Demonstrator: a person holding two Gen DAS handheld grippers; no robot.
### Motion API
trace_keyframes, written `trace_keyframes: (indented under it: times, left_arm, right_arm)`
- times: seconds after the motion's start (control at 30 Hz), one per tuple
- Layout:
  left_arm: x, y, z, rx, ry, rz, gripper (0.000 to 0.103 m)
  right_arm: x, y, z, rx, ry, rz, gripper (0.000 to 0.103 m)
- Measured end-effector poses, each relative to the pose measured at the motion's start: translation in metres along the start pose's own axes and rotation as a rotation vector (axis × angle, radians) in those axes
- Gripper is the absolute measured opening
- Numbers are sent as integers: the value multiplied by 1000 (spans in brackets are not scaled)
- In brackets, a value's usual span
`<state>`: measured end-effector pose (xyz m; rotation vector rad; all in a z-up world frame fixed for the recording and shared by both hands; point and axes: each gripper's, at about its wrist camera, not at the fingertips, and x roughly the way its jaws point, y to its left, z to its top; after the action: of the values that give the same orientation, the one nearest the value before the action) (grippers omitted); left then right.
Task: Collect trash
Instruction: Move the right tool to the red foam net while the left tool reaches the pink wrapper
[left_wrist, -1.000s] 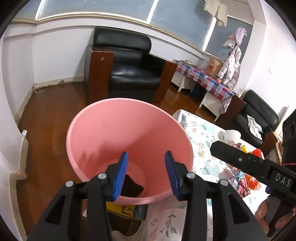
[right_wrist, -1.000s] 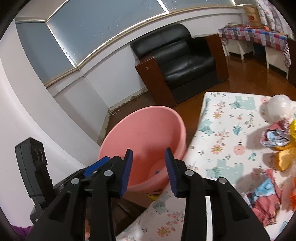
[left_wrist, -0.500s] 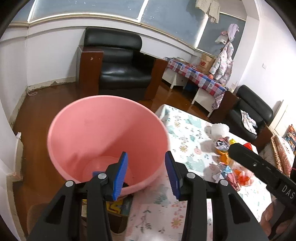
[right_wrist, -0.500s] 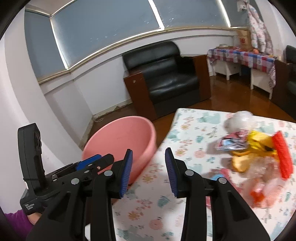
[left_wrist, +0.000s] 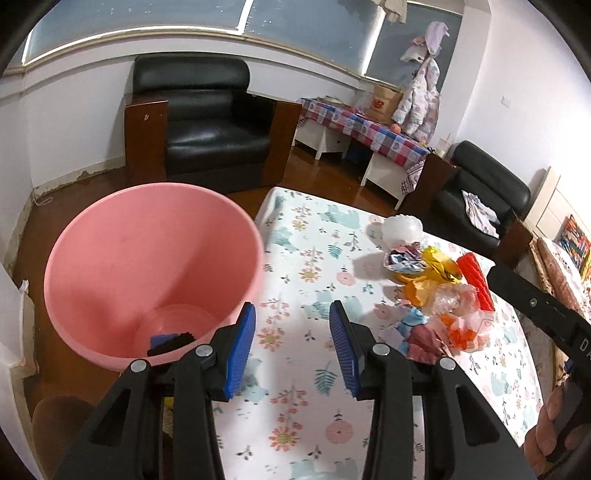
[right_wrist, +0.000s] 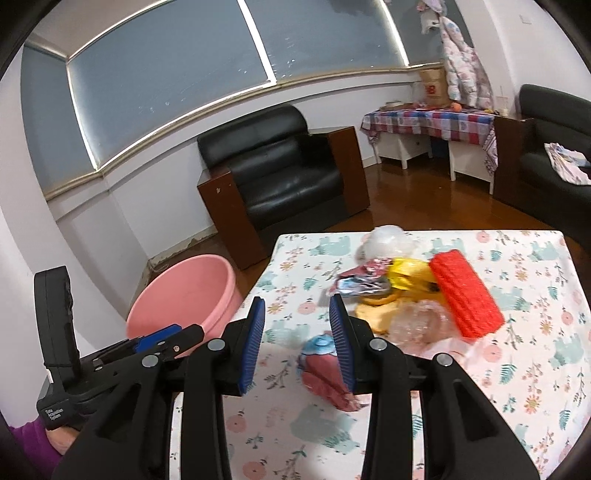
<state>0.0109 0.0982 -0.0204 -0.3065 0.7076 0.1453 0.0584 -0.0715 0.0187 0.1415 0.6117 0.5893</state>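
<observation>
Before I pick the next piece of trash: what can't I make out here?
- Pink bin contents: left wrist view, near wall and left gripper cover most of the dark item at its bottom.
- Crumpled wrapper: right wrist view, blurred, partly behind right gripper.
- Table's near edge: cut off.

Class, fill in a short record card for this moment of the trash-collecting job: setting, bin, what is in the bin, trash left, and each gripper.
setting: table with a floral cloth, black armchair behind
bin: pink bucket, beside the table's left edge
bin contents: a blue piece and a dark piece at the bottom
trash left: pile of wrappers on the cloth, with a red ridged piece
left gripper: open, nothing between its fingers
right gripper: open, nothing gripped, pile ahead
</observation>
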Motion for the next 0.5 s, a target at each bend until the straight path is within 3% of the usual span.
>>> trace_keyframes:
  times: [0.5]
  left_arm:
    - [9, -53, -4, 89, 27, -26, 41]
  right_arm:
    - [-26, -46, -9, 57, -42, -66, 37]
